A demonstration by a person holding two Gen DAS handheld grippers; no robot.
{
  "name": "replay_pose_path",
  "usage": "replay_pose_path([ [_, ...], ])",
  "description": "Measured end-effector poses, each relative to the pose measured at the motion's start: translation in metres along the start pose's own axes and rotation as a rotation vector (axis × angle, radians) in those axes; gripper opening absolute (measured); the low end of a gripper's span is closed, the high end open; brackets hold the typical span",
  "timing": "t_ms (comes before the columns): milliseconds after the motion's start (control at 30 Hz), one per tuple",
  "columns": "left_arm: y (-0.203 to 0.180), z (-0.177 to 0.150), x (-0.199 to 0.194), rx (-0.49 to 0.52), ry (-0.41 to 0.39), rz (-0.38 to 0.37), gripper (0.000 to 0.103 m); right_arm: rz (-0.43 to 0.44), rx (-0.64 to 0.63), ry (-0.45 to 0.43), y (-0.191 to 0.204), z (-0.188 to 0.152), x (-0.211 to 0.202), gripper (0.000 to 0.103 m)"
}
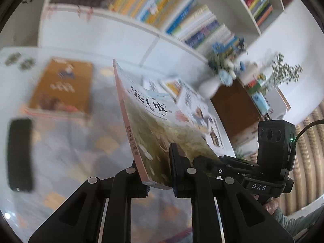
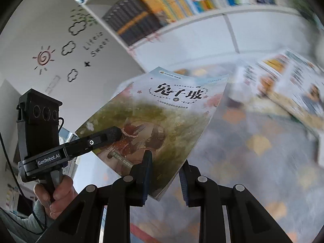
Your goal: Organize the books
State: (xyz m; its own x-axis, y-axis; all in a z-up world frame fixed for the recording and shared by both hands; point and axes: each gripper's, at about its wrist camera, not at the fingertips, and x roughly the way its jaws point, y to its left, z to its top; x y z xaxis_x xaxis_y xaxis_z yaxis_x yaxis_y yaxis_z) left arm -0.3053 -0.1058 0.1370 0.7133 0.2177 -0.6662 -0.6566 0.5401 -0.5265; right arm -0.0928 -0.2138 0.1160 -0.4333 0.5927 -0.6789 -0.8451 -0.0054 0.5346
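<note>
Rabbit-cover book [image 2: 162,117] held tilted, clear above worktop [image 2: 253,162], bookshelf [image 2: 182,2] behind. Your left tool [image 1: 160,184] clamps its spine-side bottom edge; your right tool [image 2: 165,184] clamps bottom edge by opposite corner. Orange book [image 1: 60,87] lies flat toward worktop's far left; open picture book [image 2: 293,89] toward far right; black remote-like object [image 1: 20,154] at left edge.

You hold glossy paperback book [image 2: 162,121] (paper cover, smooth) in matt black plastic grippers [image 2: 165,182]; white painted bookshelf [image 1: 131,34] behind.
</note>
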Motion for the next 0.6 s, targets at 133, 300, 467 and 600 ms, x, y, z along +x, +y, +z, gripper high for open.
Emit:
replay_pose_path([
  [133, 0.032, 0.029, -0.028, 0.004, -0.064, 0.029, 0.013, 0.039, -0.059, -0.013, 0.034, 0.036, 0.033, 0.025],
  [300, 0.068, 0.062, -0.041, 0.018, -0.101, 0.056, 0.013, 0.069, -0.076, -0.015, 0.056, 0.073, 0.072, 0.026],
  [467, 0.111, 0.091, -0.027, 0.005, -0.108, 0.064, 0.013, 0.058, -0.059, -0.003, 0.058, 0.11, 0.116, 0.027],
  [600, 0.15, 0.108, -0.002, -0.033, -0.091, 0.053, 0.014, 0.048, -0.019, 0.027, 0.045, 0.136, 0.153, 0.027],
])
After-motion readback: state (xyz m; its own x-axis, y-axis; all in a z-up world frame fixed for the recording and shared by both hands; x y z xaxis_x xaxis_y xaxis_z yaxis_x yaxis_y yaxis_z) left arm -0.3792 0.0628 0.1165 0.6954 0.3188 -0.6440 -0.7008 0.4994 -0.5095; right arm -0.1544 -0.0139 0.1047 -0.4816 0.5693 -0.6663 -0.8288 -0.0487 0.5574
